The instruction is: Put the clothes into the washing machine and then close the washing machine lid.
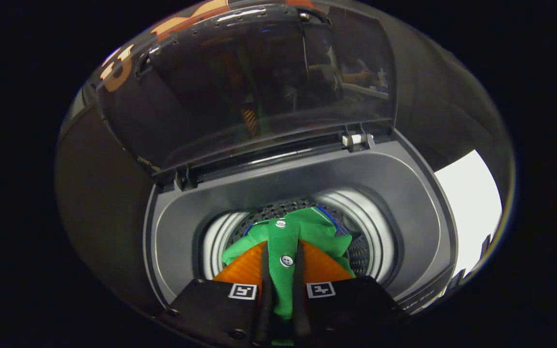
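Observation:
A green shirt [307, 227] with white buttons hangs from my gripper [282, 256], whose two fingers are shut on its button placket. The cloth dangles over the round drum opening [380, 241] of a dark grey top-loading washing machine [404, 193], and its lower part is hidden behind the fingers. The perforated drum wall shows just beyond the shirt. The machine's tinted transparent lid [259, 82] stands raised upright at the far side of the opening, hinged along the back edge.
The machine's sloping grey collar [177, 232] rings the drum on all sides. A white surface [472, 208] lies to the right of the machine. The raised lid reflects a person's arm faintly.

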{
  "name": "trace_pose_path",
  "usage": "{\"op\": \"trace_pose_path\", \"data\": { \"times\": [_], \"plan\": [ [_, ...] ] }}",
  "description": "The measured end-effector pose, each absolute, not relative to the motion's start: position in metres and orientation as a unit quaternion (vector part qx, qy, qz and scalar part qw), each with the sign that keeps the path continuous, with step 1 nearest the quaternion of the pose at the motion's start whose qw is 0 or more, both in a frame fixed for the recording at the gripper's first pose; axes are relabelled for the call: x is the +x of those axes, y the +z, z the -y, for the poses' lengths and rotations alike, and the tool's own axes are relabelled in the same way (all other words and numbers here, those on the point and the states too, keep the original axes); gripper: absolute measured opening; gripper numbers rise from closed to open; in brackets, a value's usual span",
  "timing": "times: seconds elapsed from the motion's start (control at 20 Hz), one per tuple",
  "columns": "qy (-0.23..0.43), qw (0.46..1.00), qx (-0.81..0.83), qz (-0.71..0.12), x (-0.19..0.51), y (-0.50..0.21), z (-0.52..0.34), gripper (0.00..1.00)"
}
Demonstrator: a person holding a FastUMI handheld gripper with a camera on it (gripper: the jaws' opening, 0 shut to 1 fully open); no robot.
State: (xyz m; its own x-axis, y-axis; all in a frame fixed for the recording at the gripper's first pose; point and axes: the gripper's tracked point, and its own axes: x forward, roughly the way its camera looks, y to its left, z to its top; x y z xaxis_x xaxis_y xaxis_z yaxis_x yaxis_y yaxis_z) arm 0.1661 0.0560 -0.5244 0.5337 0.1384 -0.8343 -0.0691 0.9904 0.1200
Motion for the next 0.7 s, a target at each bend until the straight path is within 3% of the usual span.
{"op": "trace_pose_path", "data": {
  "times": [0.3,0.7],
  "plan": [
    [0.088,0.866,0.002,-0.492,0.156,-0.533,-0.065,0.31],
    [0.112,0.875,-0.019,-0.471,0.154,-0.517,-0.074,0.8]
  ]
}}
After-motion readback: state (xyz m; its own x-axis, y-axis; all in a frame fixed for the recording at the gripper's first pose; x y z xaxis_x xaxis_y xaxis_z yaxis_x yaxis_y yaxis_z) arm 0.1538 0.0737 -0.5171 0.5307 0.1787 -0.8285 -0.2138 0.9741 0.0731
